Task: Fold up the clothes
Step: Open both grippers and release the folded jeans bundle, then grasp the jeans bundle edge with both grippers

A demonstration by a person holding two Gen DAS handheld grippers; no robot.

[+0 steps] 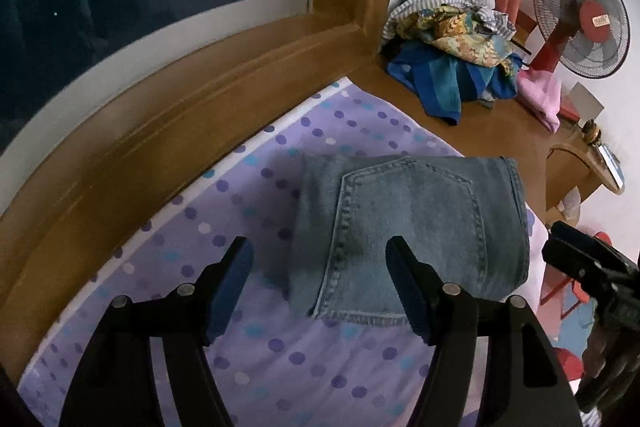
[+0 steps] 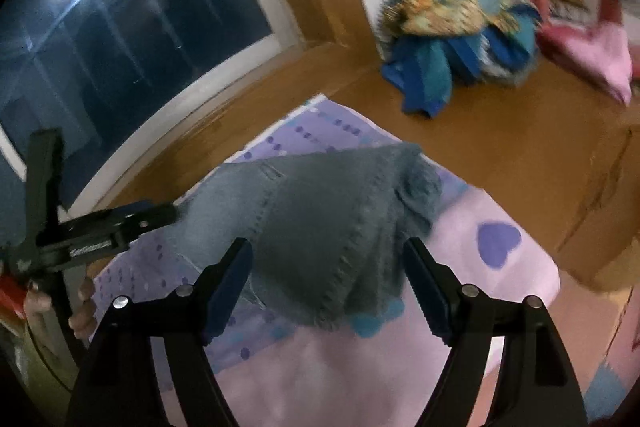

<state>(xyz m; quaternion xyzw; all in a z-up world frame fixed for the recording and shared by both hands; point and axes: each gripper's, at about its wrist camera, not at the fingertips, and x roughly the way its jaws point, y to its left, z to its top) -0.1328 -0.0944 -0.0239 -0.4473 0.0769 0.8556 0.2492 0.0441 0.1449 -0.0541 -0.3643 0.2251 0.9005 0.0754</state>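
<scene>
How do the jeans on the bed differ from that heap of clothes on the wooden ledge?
The jeans are folded into a flat, neat bundle; the heap of clothes is crumpled and loose. The jeans are plain blue denim; the heap mixes striped, patterned and blue fabrics. The jeans lie on the dotted purple sheet; the heap sits on bare wood. Neither is held by any jaws.

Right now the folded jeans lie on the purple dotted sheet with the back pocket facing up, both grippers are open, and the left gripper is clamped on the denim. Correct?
Not quite. The left gripper is not clamped on the folded jeans; the left wrist view shows its fingers spread wide. The rest holds: pocket up on the purple dotted sheet, right gripper also open.
</scene>
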